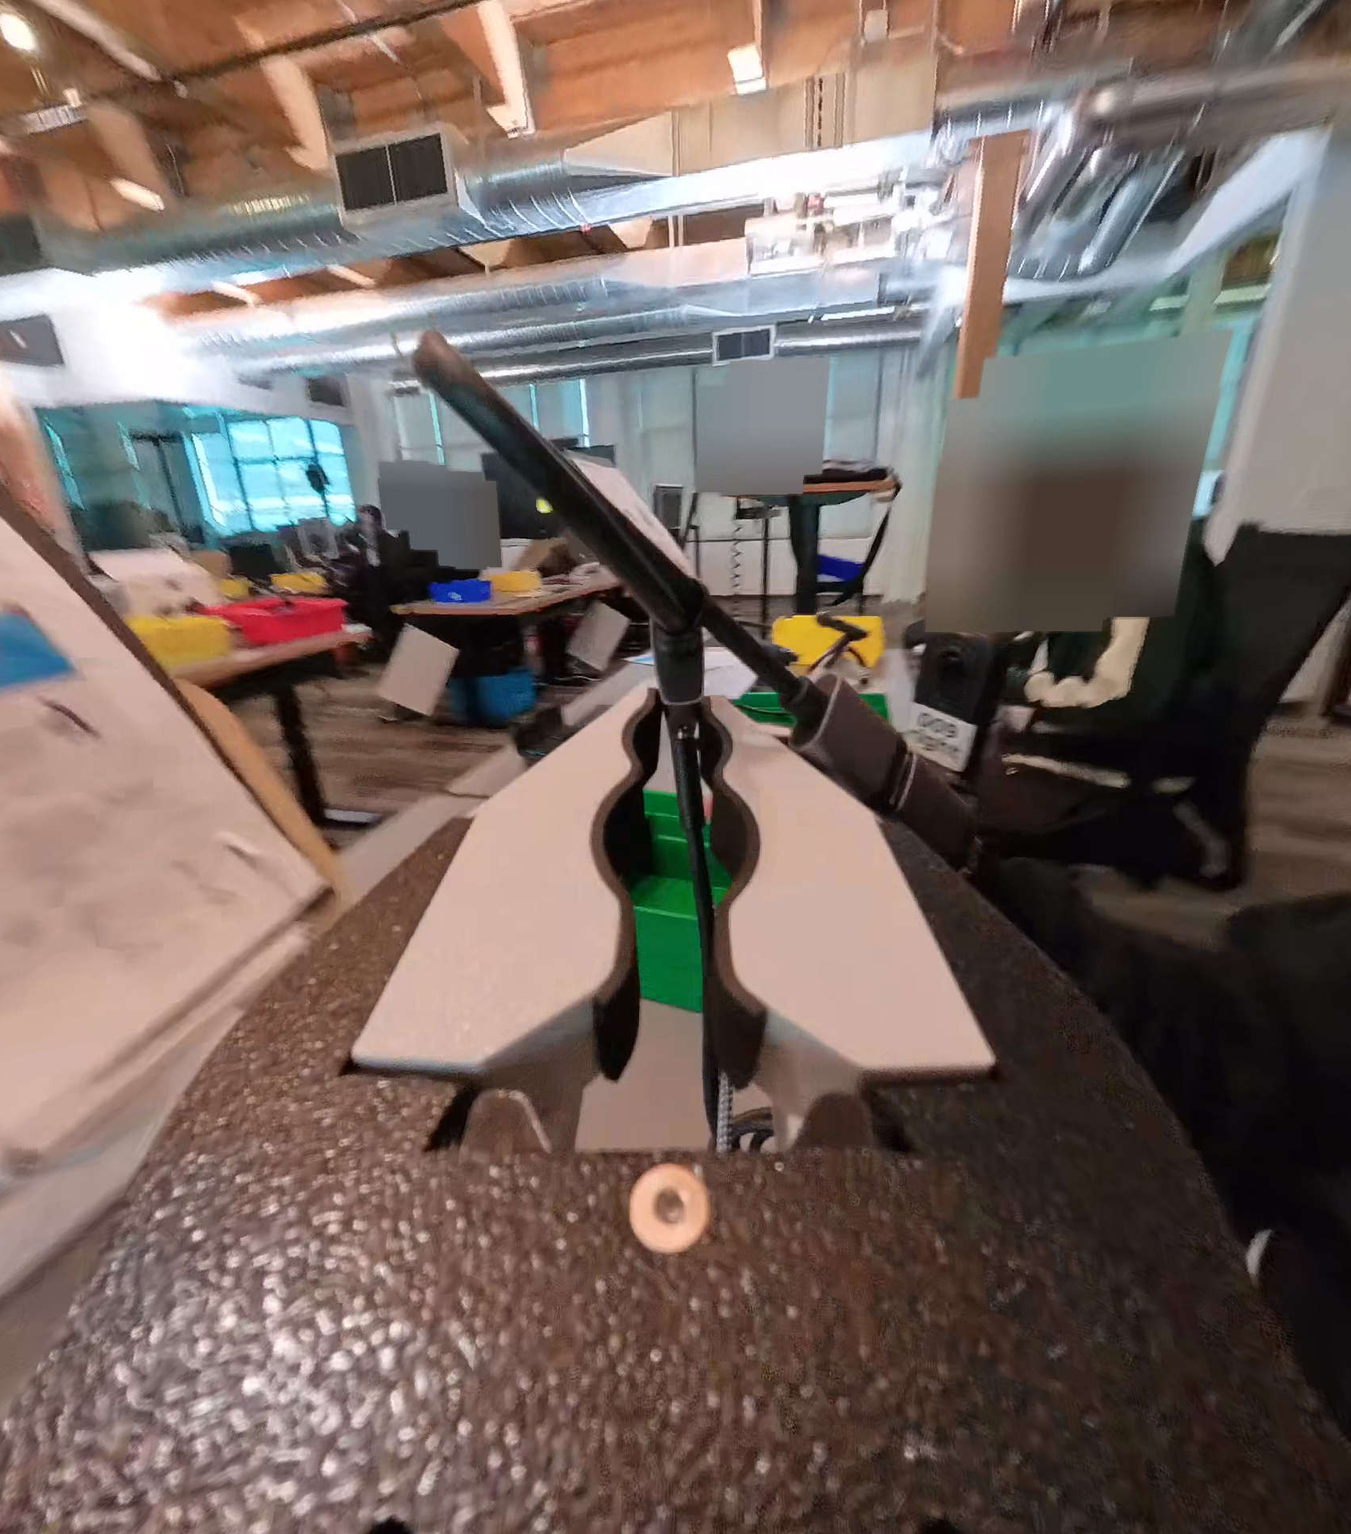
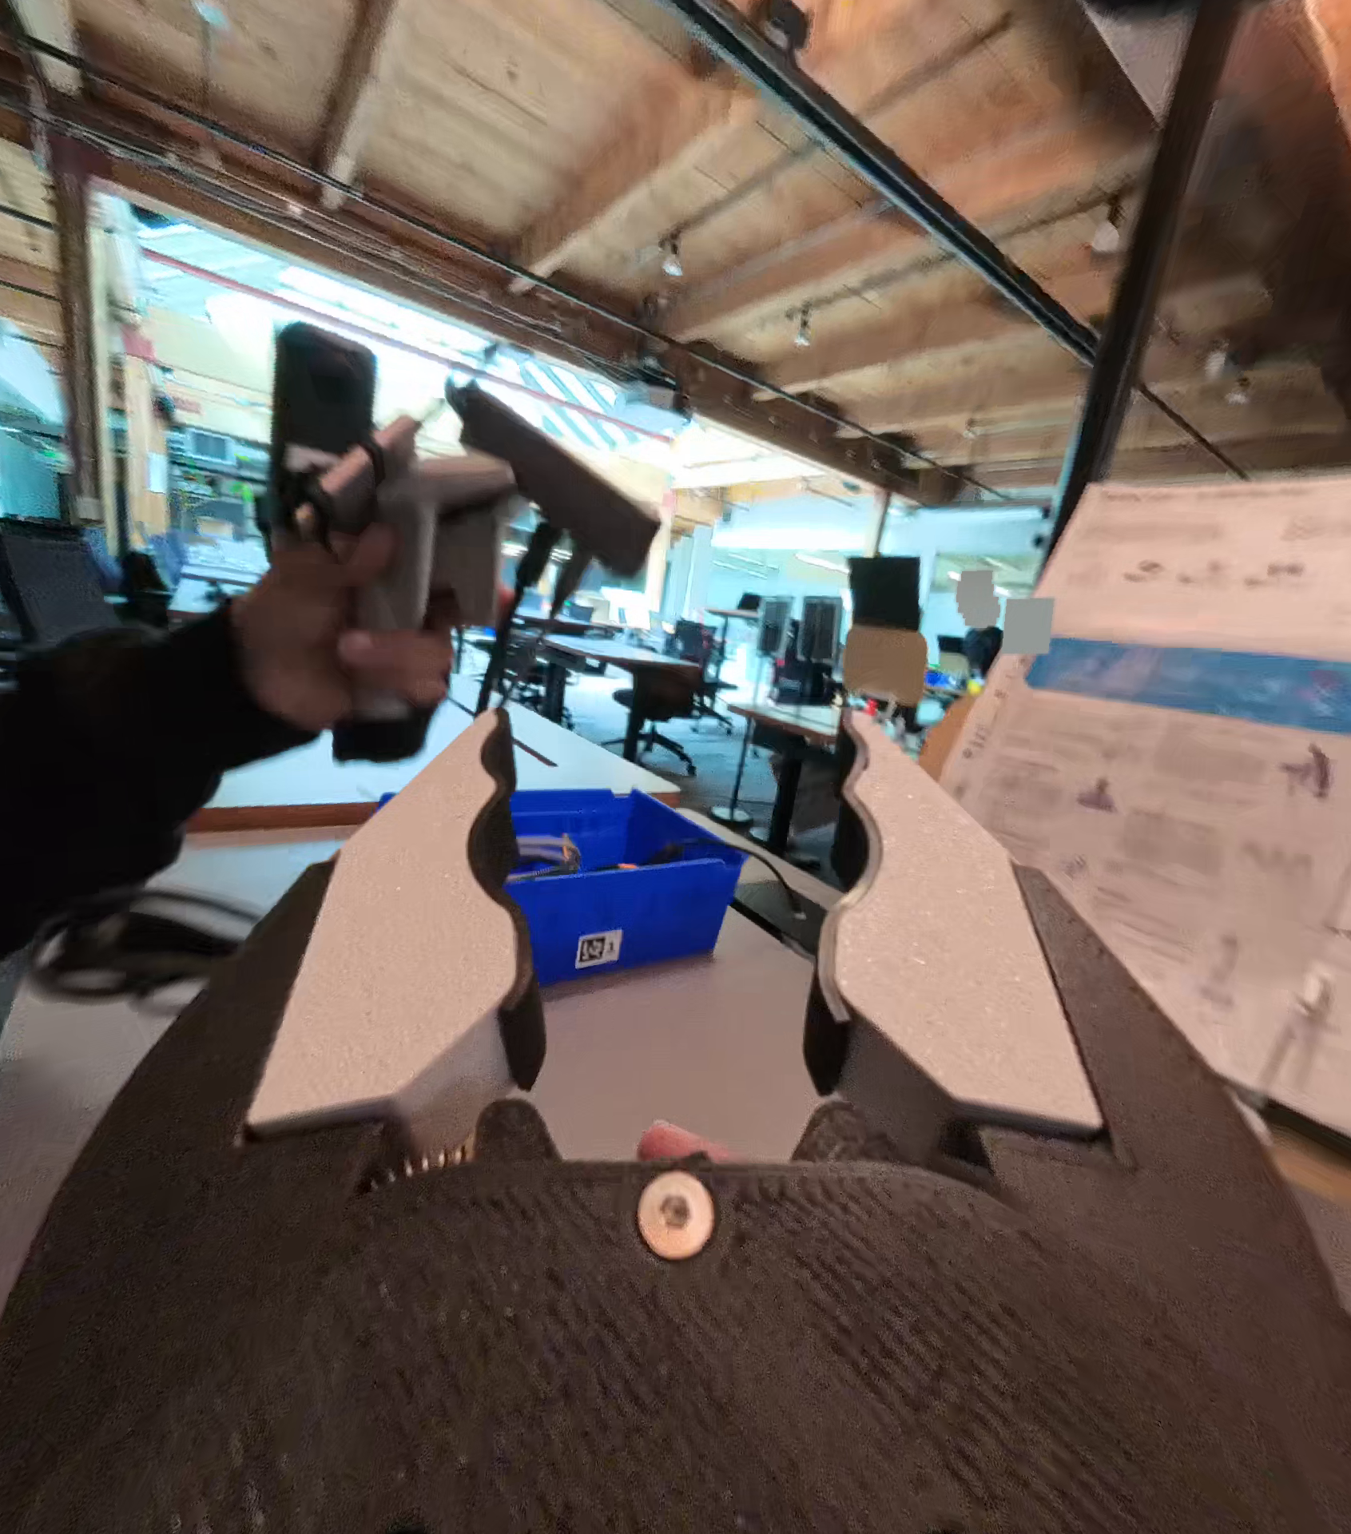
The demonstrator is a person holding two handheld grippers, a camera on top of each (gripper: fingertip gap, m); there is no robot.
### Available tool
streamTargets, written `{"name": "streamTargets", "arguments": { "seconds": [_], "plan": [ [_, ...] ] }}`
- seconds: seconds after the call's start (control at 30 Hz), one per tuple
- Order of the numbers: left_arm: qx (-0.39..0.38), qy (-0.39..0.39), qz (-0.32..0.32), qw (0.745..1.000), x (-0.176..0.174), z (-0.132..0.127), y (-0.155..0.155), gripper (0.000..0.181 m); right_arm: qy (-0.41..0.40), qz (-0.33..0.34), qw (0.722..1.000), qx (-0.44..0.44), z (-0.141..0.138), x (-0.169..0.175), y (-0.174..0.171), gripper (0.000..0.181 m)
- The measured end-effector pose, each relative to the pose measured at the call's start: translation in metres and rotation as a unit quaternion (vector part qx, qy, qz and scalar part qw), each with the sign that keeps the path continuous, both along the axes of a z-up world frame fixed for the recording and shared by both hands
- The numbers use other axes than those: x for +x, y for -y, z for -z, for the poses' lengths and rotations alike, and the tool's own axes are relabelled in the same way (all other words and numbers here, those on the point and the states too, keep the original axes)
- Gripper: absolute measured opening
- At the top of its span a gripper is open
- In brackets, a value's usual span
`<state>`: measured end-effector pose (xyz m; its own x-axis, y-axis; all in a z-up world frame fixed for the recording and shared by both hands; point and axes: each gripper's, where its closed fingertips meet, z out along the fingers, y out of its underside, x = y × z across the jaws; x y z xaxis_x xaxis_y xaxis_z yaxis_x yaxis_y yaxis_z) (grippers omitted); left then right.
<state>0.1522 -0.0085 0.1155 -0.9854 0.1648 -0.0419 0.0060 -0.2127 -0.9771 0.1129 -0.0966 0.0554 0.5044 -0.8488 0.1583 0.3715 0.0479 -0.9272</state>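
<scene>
Two left gripper [image 1: 676,714] fingers pinch a black cable [image 1: 692,838].

Blue bin [image 2: 622,888] on the pale worktop [image 2: 655,1054], green bin [image 1: 668,921] low down, printed poster board [image 2: 1203,780] leaning alongside.

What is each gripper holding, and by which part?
The left gripper is shut on a black cable, pinched just below its angled plug. The right gripper holds nothing; its jaws stand wide apart above a blue bin.
</scene>
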Motion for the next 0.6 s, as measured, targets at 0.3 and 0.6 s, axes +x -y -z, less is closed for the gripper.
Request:
{"name": "streamTargets", "arguments": {
  "seconds": [0.3,0.6],
  "plan": [
    [-0.029,-0.108,0.072,0.991,-0.019,0.095,0.037,0.006,-0.06,-0.23,0.967,0.089,0.041,0.016,-0.032,0.012],
    [0.004,-0.093,-0.022,0.995,0.014,0.121,0.026,0.035,-0.13,-0.275,0.927,0.219,0.047,0.015,-0.001,0.008]
  ]
}}
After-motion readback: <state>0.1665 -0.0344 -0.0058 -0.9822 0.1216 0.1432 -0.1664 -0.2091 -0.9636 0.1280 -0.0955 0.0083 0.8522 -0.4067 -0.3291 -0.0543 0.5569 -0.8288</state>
